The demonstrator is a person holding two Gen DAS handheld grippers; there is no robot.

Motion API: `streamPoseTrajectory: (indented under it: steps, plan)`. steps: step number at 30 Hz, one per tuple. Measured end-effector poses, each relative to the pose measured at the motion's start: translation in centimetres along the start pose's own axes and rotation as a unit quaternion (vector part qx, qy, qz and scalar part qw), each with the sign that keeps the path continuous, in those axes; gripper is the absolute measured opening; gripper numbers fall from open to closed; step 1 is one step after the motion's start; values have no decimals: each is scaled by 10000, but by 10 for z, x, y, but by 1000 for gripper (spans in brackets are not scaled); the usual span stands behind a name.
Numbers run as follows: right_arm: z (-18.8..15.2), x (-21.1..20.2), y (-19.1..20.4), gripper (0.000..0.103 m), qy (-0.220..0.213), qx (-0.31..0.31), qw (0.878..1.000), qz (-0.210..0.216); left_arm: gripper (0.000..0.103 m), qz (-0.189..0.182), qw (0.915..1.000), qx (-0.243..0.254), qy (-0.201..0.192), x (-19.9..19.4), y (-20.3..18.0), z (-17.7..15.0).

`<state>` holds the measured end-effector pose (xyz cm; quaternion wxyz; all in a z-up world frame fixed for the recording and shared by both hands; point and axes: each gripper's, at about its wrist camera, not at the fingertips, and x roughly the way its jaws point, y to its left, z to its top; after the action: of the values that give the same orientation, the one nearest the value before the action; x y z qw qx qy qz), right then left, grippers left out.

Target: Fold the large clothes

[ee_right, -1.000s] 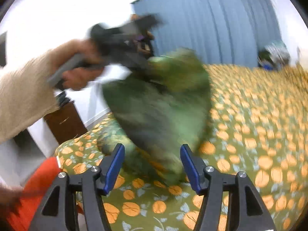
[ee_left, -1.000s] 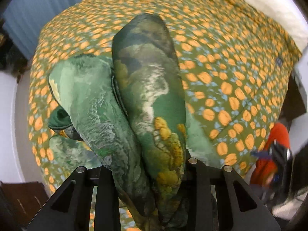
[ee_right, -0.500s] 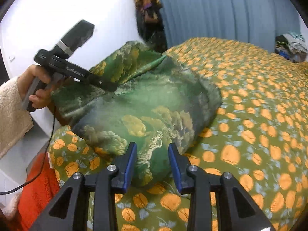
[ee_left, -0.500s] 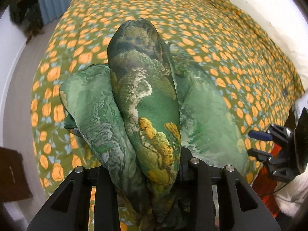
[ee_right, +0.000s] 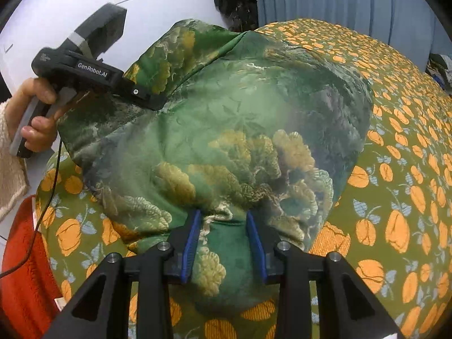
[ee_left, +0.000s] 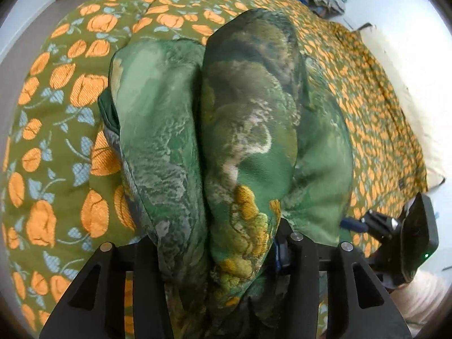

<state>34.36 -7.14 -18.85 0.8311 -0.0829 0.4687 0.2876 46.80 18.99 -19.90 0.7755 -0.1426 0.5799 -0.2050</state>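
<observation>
Two grippers on one garment. My left gripper (ee_left: 214, 243) is pinched on a thick bunch of the green printed garment (ee_right: 226, 130); the cloth fills the gap between its fingers and spills forward over the orange-flowered bedspread (ee_left: 56, 147). My right gripper (ee_right: 223, 243) has its blue pads (ee_right: 190, 240) part-closed around a fold at the garment's near edge; the cloth sits between them, and it looks gripped, though I can't see for sure that both pads bite.

Garment position: bundled, mostly resting on the near corner of the bed, one end lifted by my left gripper, which shows in the right wrist view up and to the left (ee_right: 135, 91).

Key relation: the long axis runs between the two grips, from the raised left-hand end down to the low right-hand end, then out across the bed ahead of me. Bulk lies forward of both sets of fingers. Right gripper is nearer the mattress, left is higher, by the bed's edge.

Judgement: still gathered, not flat; next move needs the ends drawn apart along that axis.
</observation>
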Motion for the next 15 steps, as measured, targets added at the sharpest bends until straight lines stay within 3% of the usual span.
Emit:
streamPoseTrajectory:
  steps: [6, 9, 15]
  plan:
    - [13, -10, 2, 34, 176, -18, 9998, 96, 50, -132, 9999, -43, -15, -4, 3, -1]
    - [41, -32, -3, 34, 97, 122, 9995, 262, 50, -184, 9998, -40, -55, -6, 8, -3]
    - [105, -38, -12, 34, -229, 303, 9993, -74, 51, -289, 9994, -67, -149, -7, 16, -6]
